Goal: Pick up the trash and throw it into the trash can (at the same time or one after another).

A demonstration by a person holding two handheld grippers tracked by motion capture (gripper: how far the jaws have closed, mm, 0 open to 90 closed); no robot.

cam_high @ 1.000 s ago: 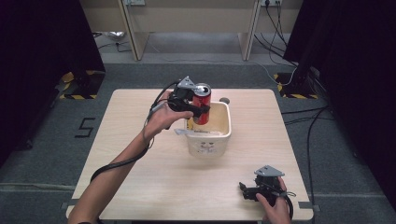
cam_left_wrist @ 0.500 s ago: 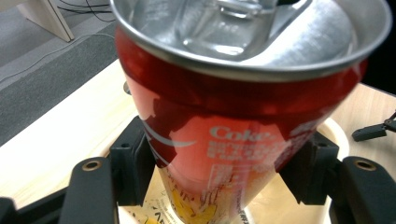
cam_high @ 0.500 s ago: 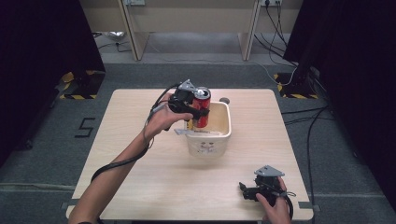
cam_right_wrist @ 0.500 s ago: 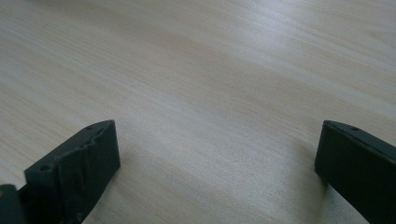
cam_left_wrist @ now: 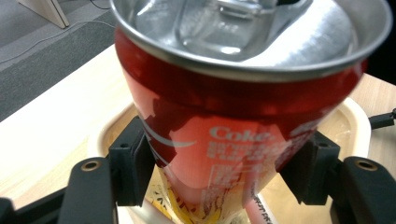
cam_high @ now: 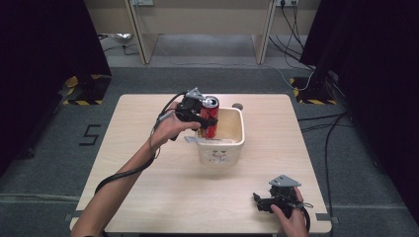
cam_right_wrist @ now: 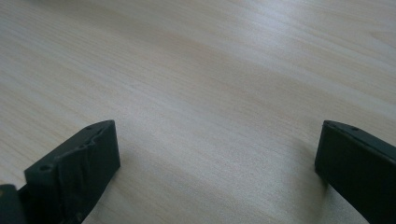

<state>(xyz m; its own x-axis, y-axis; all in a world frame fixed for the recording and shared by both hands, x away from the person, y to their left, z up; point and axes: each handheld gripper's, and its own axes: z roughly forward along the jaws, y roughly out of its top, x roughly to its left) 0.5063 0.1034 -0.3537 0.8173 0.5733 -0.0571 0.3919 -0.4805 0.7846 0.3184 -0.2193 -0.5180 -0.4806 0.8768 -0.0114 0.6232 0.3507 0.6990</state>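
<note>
Can point(cam_high: 210, 116) placement is what's going on here, as far as I can judge: the left gripper point(cam_high: 203, 120) has its fingers point(cam_left_wrist: 132, 161) pinching a red cola can by the lower body, holding it upright over the near-left part of the cream tub point(cam_high: 238, 140) that sits around the middle of the worktop point(cam_high: 148, 187), a bit toward 12 o'clock. In the left gripper view the can's silver top leans toward the camera, and the opening looks popped, though I wouldn't swear to it. Below the can the tub's rim shows on both sides, so the can is above the tub's mouth rather than beside it. I can't tell whether its base is touching the tub floor yet. Inside the tub there's some yellow printed packaging and what looks like a pink stick or straw under the can; hard to say more than that. Next move, I reckon, is to lower it straight, keep it level so nothing sloshes out if there's liquid left, then spread the fingers once it stands on its own. The right gripper point(cam_high: 264, 201) rests down at 5 o'clock near the worktop's front edge, fingers spread wide with bare wood between them, well apart from the tub.
</note>
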